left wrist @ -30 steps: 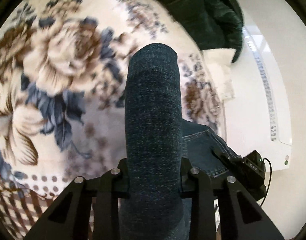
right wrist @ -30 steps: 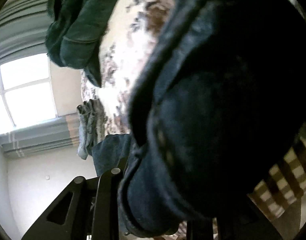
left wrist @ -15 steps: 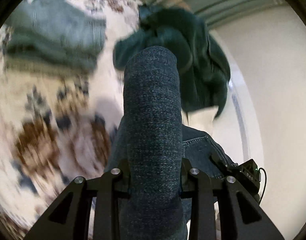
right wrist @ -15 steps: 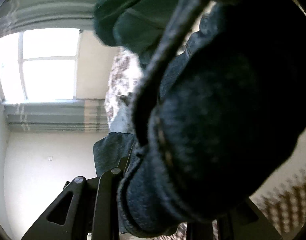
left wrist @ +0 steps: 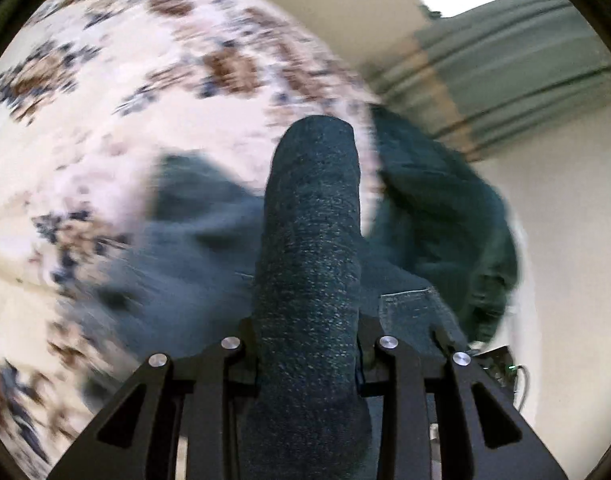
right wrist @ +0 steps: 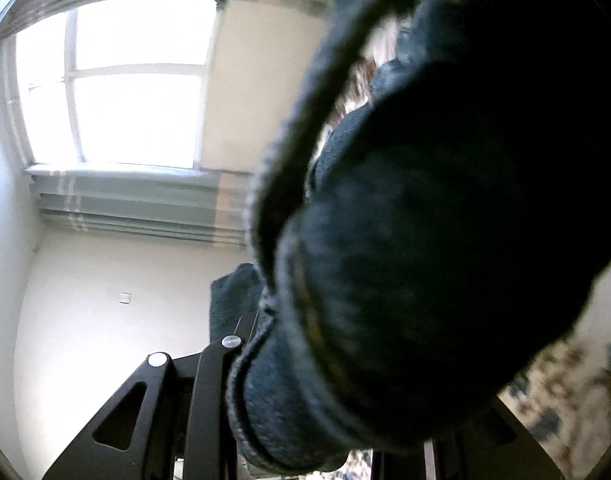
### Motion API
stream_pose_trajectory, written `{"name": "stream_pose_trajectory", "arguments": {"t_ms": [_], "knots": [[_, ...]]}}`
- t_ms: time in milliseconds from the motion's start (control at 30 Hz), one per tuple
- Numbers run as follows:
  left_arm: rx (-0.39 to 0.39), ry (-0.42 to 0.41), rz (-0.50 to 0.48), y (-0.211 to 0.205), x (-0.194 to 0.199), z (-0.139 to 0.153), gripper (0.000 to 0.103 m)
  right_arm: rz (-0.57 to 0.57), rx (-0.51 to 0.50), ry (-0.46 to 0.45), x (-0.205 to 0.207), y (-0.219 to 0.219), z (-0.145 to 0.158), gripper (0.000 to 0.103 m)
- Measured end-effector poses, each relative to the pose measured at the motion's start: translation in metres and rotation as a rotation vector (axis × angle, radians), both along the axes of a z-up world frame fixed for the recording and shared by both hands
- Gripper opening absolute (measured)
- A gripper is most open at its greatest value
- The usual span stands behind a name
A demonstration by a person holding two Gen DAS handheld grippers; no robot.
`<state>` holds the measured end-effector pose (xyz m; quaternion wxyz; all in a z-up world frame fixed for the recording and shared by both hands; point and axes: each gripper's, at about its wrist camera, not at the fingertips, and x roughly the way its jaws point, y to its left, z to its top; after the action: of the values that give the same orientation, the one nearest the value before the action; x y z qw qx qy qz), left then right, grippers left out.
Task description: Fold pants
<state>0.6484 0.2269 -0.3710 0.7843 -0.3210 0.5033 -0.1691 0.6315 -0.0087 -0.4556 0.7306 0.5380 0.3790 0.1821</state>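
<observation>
Dark blue jeans (left wrist: 311, 248) are pinched in both grippers and held up off the bed. In the left wrist view my left gripper (left wrist: 309, 344) is shut on a thick fold of the denim that stands up between its fingers. More of the jeans (left wrist: 413, 312) hangs to the right. In the right wrist view my right gripper (right wrist: 325, 412) is shut on a bunched hem or waistband of the jeans (right wrist: 445, 240), which fills most of the view and hides the right finger.
A floral blanket (left wrist: 145, 92) covers the bed below. A grey-blue garment (left wrist: 193, 216) lies on it, blurred. A dark green garment (left wrist: 457, 216) lies at the bed's right edge. A window (right wrist: 125, 80), curtains (left wrist: 517, 60) and cream walls are behind.
Both grippers have swung up and forward with the jeans. The views have tilted from the blanket toward the far end of the bed, the window and the curtains. The grips have not changed.
</observation>
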Motion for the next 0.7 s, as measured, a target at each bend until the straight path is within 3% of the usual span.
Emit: {"name": "stream_pose_trajectory", "arguments": {"t_ms": [67, 167, 300, 467, 600, 700], "knots": [[0.025, 0.052, 0.021, 0.017, 0.004, -0.037, 0.028, 0.045, -0.038, 0.058, 0.011, 0.026, -0.041, 0.028], [0.018, 0.028, 0.026, 0.033, 0.000, -0.060, 0.031, 0.089, -0.065, 0.102, 0.013, 0.051, -0.076, 0.028], [-0.020, -0.008, 0.038, 0.042, -0.008, -0.056, 0.030, 0.109, -0.092, 0.063, 0.009, 0.077, -0.067, 0.028], [-0.114, 0.004, 0.157, 0.062, -0.027, -0.065, 0.030, 0.172, -0.174, 0.042, 0.013, 0.120, -0.044, 0.028], [-0.104, 0.004, 0.162, 0.056, -0.039, -0.068, 0.032, 0.206, -0.251, 0.147, 0.009, 0.146, -0.048, 0.030], [-0.096, 0.020, 0.148, 0.053, -0.040, -0.065, 0.036, 0.224, -0.277, 0.229, -0.009, 0.152, -0.060, 0.048]]}}
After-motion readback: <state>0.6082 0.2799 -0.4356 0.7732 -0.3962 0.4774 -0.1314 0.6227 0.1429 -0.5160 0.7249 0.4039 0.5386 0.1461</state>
